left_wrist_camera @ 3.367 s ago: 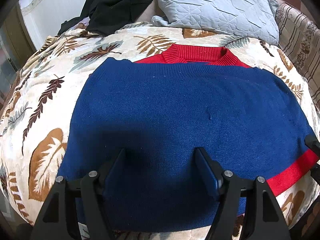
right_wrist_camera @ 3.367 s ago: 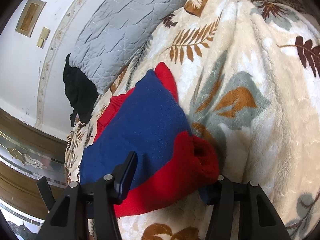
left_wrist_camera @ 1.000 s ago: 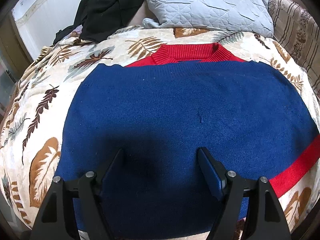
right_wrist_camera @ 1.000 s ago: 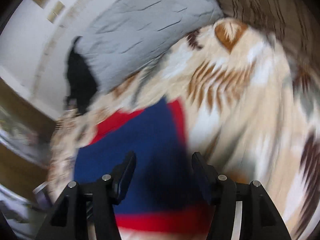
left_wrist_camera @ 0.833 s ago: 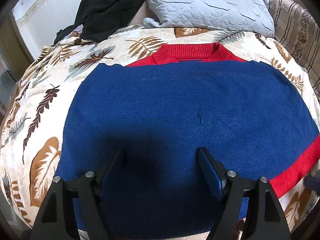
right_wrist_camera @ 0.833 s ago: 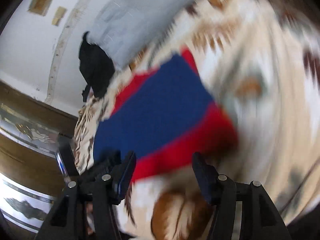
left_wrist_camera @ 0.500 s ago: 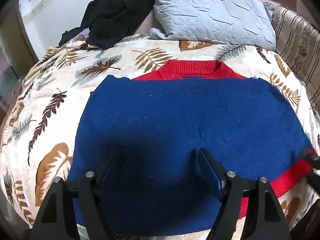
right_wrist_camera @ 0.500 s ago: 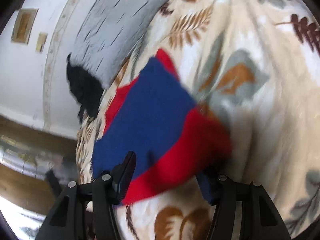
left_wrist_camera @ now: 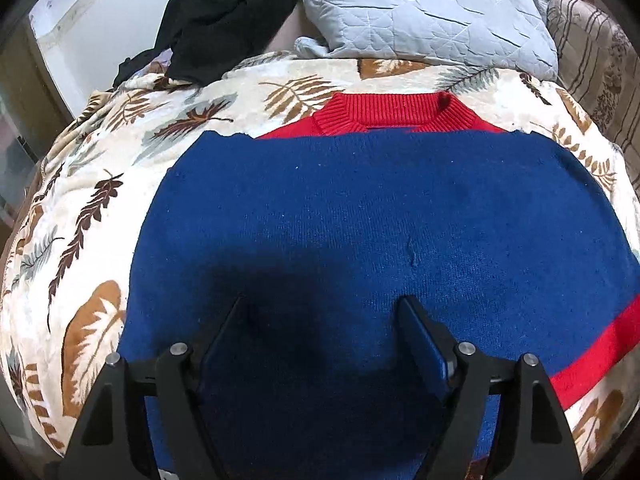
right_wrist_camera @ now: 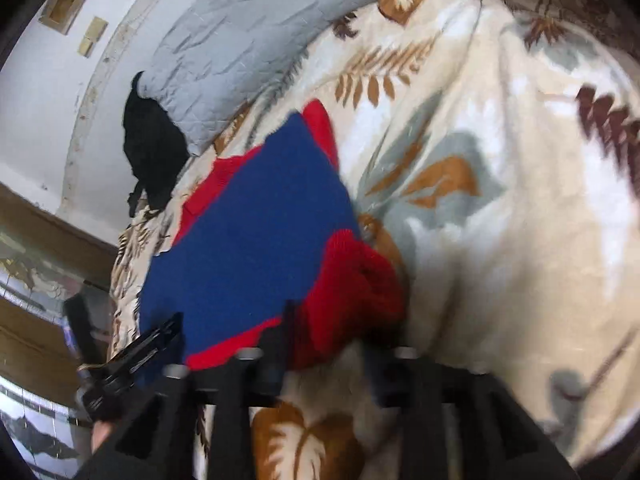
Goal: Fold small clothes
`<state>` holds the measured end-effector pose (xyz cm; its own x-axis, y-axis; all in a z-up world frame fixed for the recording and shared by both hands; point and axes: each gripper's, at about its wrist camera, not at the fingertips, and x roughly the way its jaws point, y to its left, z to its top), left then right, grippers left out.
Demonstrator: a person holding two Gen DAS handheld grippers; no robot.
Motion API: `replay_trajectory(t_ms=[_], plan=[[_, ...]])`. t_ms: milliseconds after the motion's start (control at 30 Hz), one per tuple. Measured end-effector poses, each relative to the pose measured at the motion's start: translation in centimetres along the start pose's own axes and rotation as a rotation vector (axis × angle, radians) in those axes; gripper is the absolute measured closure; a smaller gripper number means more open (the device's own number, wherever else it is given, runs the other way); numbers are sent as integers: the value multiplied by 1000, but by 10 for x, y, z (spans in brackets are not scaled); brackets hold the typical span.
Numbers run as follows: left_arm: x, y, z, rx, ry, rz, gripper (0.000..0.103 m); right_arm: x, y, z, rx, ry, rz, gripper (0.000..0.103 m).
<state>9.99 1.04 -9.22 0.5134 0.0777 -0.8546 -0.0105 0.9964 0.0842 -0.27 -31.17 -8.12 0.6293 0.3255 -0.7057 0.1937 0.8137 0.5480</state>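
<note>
Blue-and-red knitted sweater (left_wrist_camera: 360, 232) lies flat on the cream plush blanket with brown and grey leaf prints (left_wrist_camera: 80, 220), its ribbed red collar (left_wrist_camera: 394, 114) toward the headboard and a red band along its right edge. At the far left of the bed, a crumpled black garment (left_wrist_camera: 224, 16) sits beside the quilted pale grey pillow (left_wrist_camera: 424, 12), which leans at the head of the bed just beyond the collar. Left gripper (left_wrist_camera: 322, 320) hovers over the blue panel with its fingers spread wide and nothing pinched between them. In the right wrist view, the right gripper (right_wrist_camera: 332, 336) is at the sweater's red cuff (right_wrist_camera: 360, 280); its jaws have just been opening, the bunched red knit sits between them, and blur hides whether they still touch it.
</note>
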Motion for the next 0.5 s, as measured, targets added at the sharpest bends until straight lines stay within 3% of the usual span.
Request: replay_trajectory(t_ms=[67,167,433,467,500], plan=[[1,-1,0,1,-2,2,23,-21,1,13,-18,-64,-3,33],[2,0,0,-1,-3,2,23,-16,8,45,-49,-63,31,33],[1,0,1,1,7,-6,23,96,26,130,-130,104,-12,33],[0,0,1,2,7,-6,23,114,28,135,-147,170,-4,39],[0,0,0,4,6,-7,23,126,30,135,-164,218,-3,73]])
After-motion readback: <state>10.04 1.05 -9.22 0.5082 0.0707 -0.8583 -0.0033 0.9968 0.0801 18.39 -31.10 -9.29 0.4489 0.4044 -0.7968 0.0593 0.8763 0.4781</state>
